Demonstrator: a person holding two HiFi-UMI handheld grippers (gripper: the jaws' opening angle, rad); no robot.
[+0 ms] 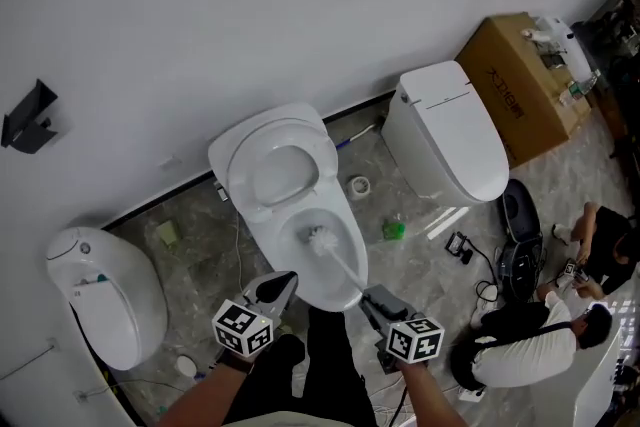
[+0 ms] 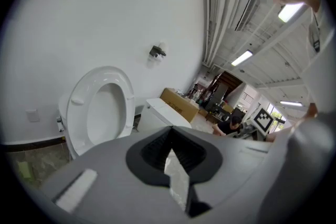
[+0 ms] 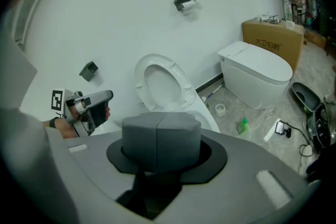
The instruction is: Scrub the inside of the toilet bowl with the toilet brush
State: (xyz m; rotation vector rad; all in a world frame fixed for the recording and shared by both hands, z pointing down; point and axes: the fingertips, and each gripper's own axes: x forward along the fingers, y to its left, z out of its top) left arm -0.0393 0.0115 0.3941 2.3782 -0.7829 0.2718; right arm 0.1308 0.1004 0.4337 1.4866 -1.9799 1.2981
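Note:
A white toilet stands against the wall with its seat (image 1: pixel 280 165) raised and its bowl (image 1: pixel 262 237) open below. The toilet brush (image 1: pixel 320 238) has its white head inside the bowl, and its handle slants down-right to my right gripper (image 1: pixel 370 298), which is shut on it just off the bowl's front right rim. In the right gripper view the right gripper (image 3: pixel 160 136) has its jaws together, hiding the brush. My left gripper (image 1: pixel 283 282) hangs at the bowl's front left rim, shut and empty. It also shows as the left gripper (image 3: pixel 92 105) in the right gripper view.
A closed white toilet (image 1: pixel 450 130) and a cardboard box (image 1: pixel 520 85) stand to the right, another toilet (image 1: pixel 105 290) to the left. A green bottle (image 1: pixel 393 230) and a tape roll (image 1: pixel 359 185) lie on the floor. A person (image 1: pixel 540 325) crouches among cables at lower right.

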